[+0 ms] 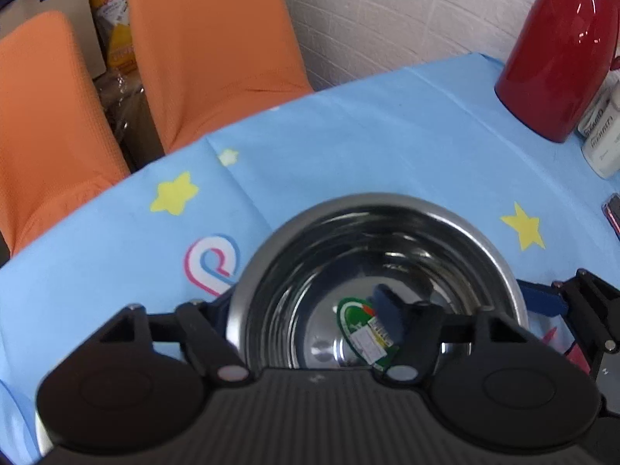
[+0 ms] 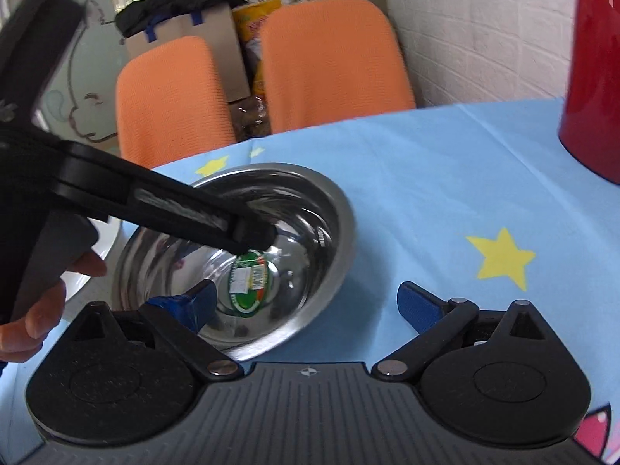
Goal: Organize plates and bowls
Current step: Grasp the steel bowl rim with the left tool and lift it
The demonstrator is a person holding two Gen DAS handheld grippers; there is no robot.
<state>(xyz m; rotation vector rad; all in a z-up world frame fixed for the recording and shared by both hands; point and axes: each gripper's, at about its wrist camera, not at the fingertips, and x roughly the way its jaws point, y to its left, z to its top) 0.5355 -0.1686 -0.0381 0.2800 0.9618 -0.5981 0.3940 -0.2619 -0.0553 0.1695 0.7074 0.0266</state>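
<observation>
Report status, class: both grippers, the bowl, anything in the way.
Left gripper reaching into steel bowl, one finger inside. Right gripper open, beside bowl's near rim. Red jug far right, clear of the work.

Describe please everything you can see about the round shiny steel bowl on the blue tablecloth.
The round shiny steel bowl looks like polished metal, with a wide flat rim and a deep mirror-like inside. A green oval sticker with a white barcode label lies on its bottom. The bowl seems tilted above the blue star-print tablecloth. The left gripper reaches over its rim; one finger is inside. The bowl holds nothing else.
</observation>
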